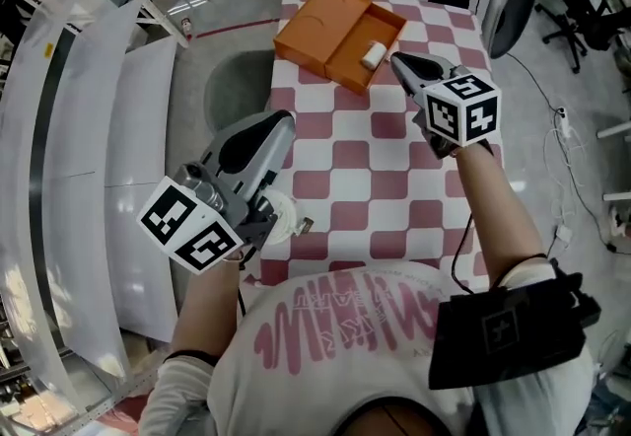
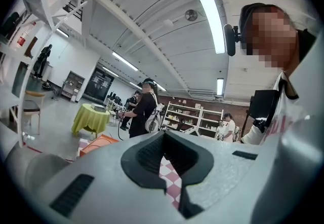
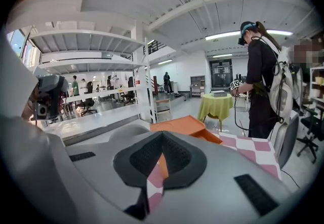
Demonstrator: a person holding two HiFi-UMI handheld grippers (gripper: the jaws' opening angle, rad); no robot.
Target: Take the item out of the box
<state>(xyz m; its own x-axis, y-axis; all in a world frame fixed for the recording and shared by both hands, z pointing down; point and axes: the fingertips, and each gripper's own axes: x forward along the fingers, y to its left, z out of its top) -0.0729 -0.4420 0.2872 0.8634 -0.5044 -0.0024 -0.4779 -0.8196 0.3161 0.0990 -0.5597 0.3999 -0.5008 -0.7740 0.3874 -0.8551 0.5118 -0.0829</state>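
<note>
The white item (image 1: 374,55) is lying unremoved in the open orange box (image 1: 330,30) on the bench (image 1: 380,192), with the closed, empty right tongs (image 1: 397,59) hovering just beside it and the closed, empty left tongs (image 1: 284,120) hanging well apart.

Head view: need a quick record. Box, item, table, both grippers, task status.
box: orange, open, at the far end of the table
item: small, white, lying in the box's open tray
table: pink-and-white checked top
right gripper: shut, empty, tips close beside the item at the tray's right edge
left gripper: shut, empty, near the table's left edge, well short of the box
task status: item not yet taken out
</note>
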